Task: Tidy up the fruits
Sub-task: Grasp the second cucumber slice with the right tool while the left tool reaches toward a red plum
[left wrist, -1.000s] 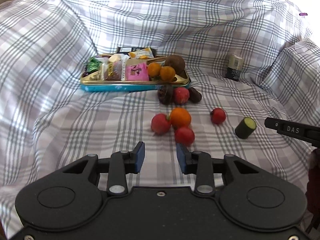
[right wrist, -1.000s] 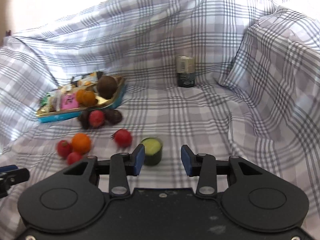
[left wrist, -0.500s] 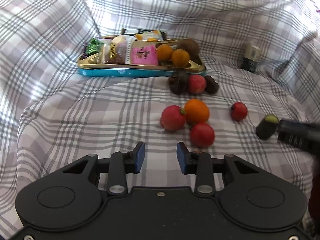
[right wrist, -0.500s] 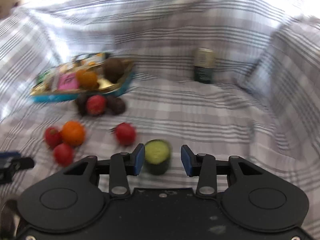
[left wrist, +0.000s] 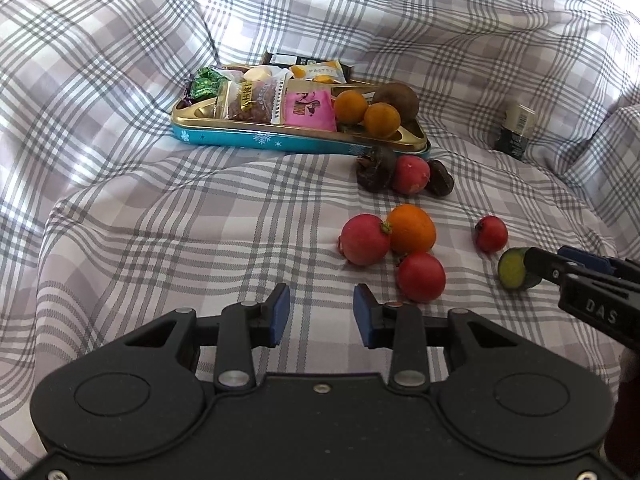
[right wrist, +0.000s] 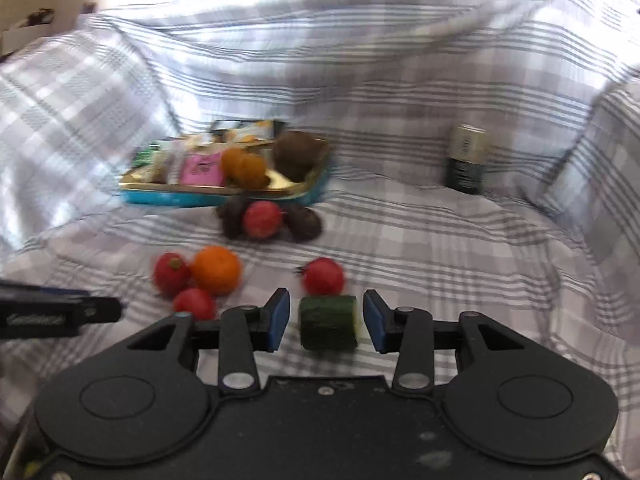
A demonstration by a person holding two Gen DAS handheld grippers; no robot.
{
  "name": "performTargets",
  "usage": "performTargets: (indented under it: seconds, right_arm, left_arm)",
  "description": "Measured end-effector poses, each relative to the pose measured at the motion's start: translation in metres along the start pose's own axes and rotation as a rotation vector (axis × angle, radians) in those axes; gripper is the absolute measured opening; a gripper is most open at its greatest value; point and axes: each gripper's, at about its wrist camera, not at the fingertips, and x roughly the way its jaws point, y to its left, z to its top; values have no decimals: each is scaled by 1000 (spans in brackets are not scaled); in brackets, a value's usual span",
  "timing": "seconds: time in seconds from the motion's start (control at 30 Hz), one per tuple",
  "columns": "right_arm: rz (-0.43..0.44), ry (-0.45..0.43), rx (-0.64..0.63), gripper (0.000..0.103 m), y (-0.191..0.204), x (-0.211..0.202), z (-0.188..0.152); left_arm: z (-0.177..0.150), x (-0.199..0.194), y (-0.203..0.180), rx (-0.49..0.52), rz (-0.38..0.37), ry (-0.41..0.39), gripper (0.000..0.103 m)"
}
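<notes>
On my far left lies the checked cloth (left wrist: 120, 208) that covers everything, bunched up into folds around the edges. Resting on it is the blue-sided tin tray (left wrist: 256, 138) with a gold rim, packed with wrapped snacks (left wrist: 256, 100), among them a pink packet (left wrist: 310, 109). At the tray's right end sit two small orange fruits (left wrist: 382, 119) and a brown round fruit (left wrist: 398, 98) behind them.

Just in front of the tray's right corner, on the cloth, a red fruit (left wrist: 410, 174) is wedged between two dark brown ones (left wrist: 374, 170), touching both. Nearer to me is a cluster of three touching fruits: a red one (left wrist: 365, 239), an orange (left wrist: 412, 229) and another red one (left wrist: 421, 277).

My left claw (left wrist: 320, 314) hangs over bare cloth just left of that cluster, jaws parted with nothing between them.

Further right, a lone red fruit (right wrist: 323, 276) lies apart from the cluster. Right beside it is the cucumber chunk (right wrist: 329, 322), lying on its side between the pads of my right claw (right wrist: 326, 320). I see a gap on each side of it, so the claw is released, not gripping. The right view is blurred.

Far right, a small dark jar with a pale lid (right wrist: 466, 158) stands upright against the raised cloth.
</notes>
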Motion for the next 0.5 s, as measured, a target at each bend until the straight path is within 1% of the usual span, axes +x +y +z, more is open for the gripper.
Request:
performTargets:
  seconds: [0.1, 0.23, 0.4, 0.5]
  right_arm:
    - [21, 39, 20, 44, -1, 5, 1]
    - [-22, 64, -22, 47, 6, 15, 0]
    - [-41, 96, -65, 48, 13, 30, 0]
    - [-39, 105, -58, 48, 15, 36, 1]
  left_arm:
    - [0, 0, -2, 9, -6, -2, 44]
    - [-1, -2, -3, 21, -7, -9, 44]
    - [-1, -2, -2, 21, -6, -10, 44]
    - [0, 0, -2, 19, 1, -4, 44]
